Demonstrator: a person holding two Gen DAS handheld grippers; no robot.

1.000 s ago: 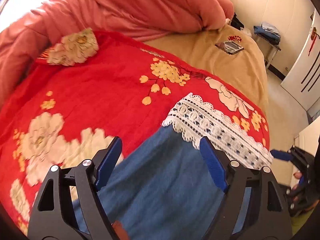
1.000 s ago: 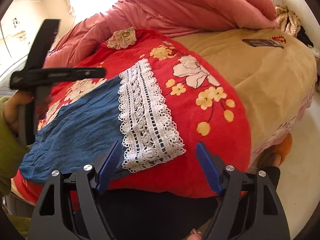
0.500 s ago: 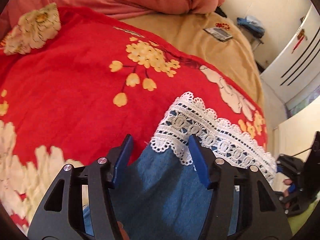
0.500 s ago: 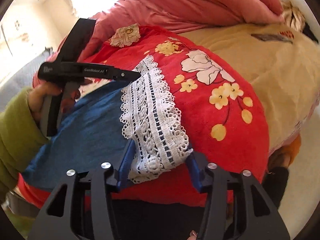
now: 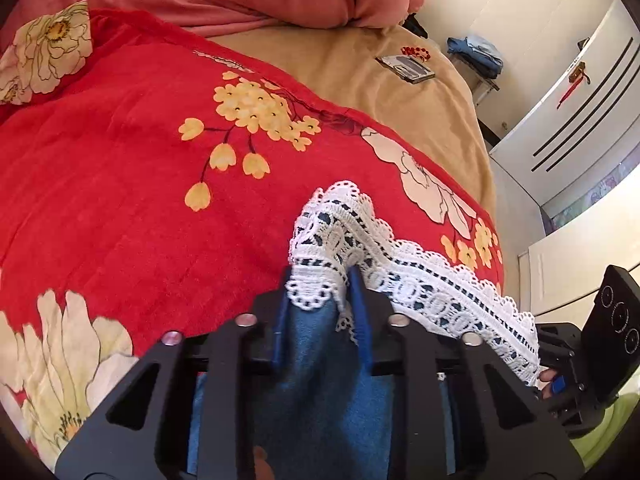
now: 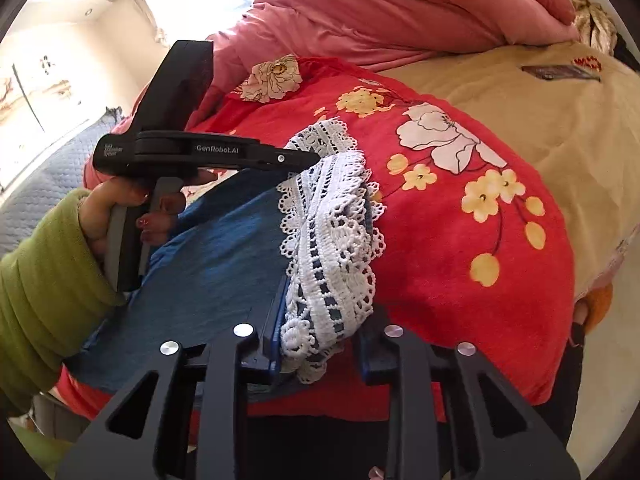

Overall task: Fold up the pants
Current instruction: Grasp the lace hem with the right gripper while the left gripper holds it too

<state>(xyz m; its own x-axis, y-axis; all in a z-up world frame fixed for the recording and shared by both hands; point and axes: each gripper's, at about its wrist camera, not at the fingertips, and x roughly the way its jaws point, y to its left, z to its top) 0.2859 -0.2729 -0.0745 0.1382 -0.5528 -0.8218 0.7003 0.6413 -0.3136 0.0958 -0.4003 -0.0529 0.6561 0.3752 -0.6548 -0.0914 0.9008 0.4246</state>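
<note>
Blue denim pants (image 6: 208, 264) with a white lace hem (image 6: 332, 240) lie on a red floral blanket (image 6: 460, 216). My left gripper (image 5: 320, 304) is shut on the far corner of the lace hem (image 5: 340, 240), which bunches up between its fingers; it also shows in the right wrist view (image 6: 304, 160). My right gripper (image 6: 320, 332) is shut on the near corner of the same hem. The lace between the two grippers is lifted and crumpled. In the left wrist view the right gripper (image 5: 560, 384) sits at the lace's far right end.
A pink duvet (image 6: 400, 12) is piled at the back of the bed. A tan sheet (image 6: 560, 112) with a flat dark packet (image 6: 560, 72) lies to the right. White wardrobe doors (image 5: 580, 92) stand beyond the bed's edge.
Both grippers moved forward onto the lace hem and closed on its two corners. The hem, flat before, is now pinched and lifted off the blanket.
</note>
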